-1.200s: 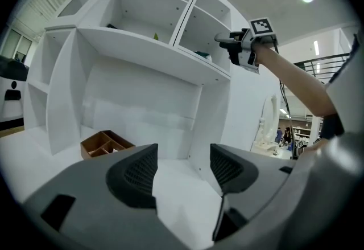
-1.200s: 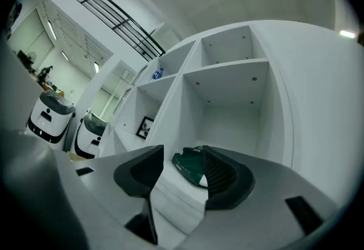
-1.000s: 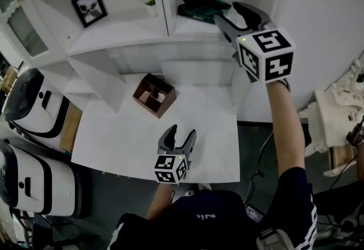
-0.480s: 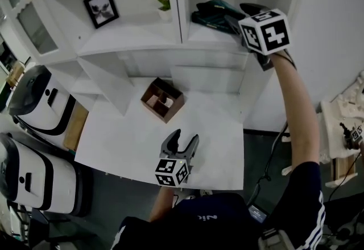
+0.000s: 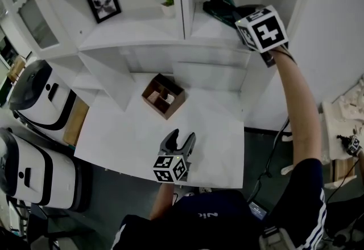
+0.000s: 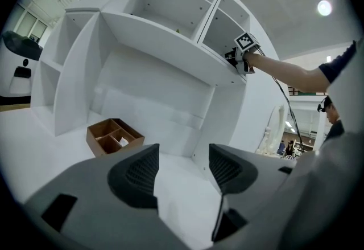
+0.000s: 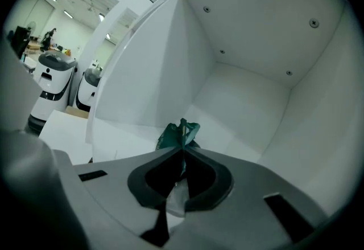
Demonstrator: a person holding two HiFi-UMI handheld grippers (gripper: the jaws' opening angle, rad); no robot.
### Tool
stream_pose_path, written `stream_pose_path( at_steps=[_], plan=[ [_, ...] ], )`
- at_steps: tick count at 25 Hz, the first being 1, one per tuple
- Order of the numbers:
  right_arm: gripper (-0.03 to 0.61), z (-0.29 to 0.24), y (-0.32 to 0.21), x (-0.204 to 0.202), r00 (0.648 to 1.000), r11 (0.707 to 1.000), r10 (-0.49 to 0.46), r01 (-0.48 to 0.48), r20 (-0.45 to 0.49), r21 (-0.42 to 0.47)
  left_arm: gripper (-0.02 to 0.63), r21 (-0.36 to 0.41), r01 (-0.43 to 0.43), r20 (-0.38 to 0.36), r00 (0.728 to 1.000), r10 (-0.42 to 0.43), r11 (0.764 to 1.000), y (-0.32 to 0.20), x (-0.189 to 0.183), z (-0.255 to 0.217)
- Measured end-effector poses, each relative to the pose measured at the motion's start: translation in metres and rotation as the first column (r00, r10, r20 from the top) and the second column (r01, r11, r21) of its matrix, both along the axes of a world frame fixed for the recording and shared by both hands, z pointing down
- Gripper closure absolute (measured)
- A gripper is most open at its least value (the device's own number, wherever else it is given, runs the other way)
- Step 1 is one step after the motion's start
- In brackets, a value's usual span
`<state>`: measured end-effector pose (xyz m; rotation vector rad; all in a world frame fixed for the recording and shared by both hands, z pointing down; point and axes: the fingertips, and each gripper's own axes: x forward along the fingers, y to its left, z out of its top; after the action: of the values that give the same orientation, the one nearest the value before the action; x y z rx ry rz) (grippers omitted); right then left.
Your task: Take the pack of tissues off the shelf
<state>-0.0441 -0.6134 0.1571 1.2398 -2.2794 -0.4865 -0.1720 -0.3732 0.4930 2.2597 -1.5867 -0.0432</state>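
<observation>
Right arm stretched up and forward; right gripper (image 7: 182, 155) inside shelf's (image 5: 211, 28) right compartment. Its fingers (image 7: 154, 177) had just closed, tips together, pinching crinkled edge of pack of tissues (image 7: 180, 132). Pack: teal, soft glossy wrapper, lay on white shelf board. Left gripper (image 5: 182, 135) hung low over smooth white table (image 5: 131, 129), ribbed dark fingers (image 6: 136, 172) wide apart, empty. Divided wooden box (image 5: 164, 96) sat on table beyond.

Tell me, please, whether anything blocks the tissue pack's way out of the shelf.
Nothing visible does. The right gripper is shut on the pack at its edge. The shelf compartment holds nothing else around it, and its front is open toward the gripper.
</observation>
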Motion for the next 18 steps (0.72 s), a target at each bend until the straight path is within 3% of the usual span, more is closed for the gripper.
stream_pose_path(
  at_steps=[4, 18],
  plan=[
    [0.569, 0.002, 0.001, -0.004, 1.000, 1.000, -0.005, 0.006, -0.029, 0.023, 0.341, -0.002, 0.009, 0.002, 1.000, -0.009, 1.000, 0.001, -0.001, 0.002],
    [0.569, -0.033, 0.050, 0.023, 0.997, 0.979, 0.001, -0.018, 0.080, 0.205, 0.347, 0.016, 0.008, 0.011, 1.000, -0.008, 1.000, 0.014, 0.001, -0.004]
  ],
)
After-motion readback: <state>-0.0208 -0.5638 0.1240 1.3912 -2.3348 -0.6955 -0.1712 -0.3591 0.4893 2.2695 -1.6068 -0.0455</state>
